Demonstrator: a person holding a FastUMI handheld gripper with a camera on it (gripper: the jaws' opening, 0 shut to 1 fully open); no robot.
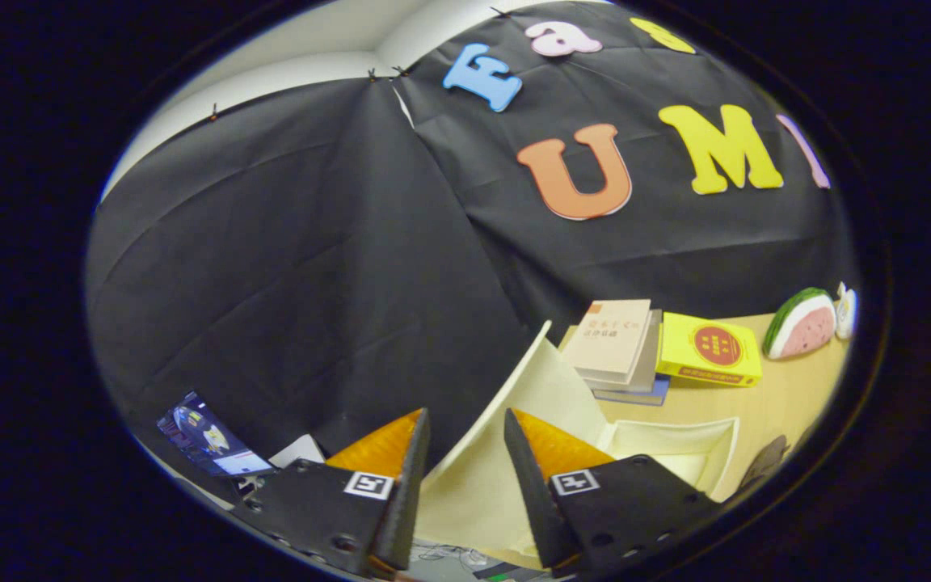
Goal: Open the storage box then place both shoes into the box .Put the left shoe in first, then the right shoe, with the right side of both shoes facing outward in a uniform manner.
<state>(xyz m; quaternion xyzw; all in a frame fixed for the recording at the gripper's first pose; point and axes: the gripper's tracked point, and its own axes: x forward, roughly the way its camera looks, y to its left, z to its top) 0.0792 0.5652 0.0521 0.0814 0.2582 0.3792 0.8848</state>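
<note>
Here the fingers (465, 461) are spread, grasping nothing; the box's (676, 449) smooth cream lid (514, 420) stands raised between and just beyond them. Far right on the wooden tabletop (797, 396): stacked books (619, 343), a watermelon-slice toy (801, 323).

The storage box (659, 440) and its raised lid (514, 436) are showing pale cream. A yellow book (708, 349) is wearing a red circle; the watermelon toy (801, 322) is showing green rind, pink flesh.
</note>
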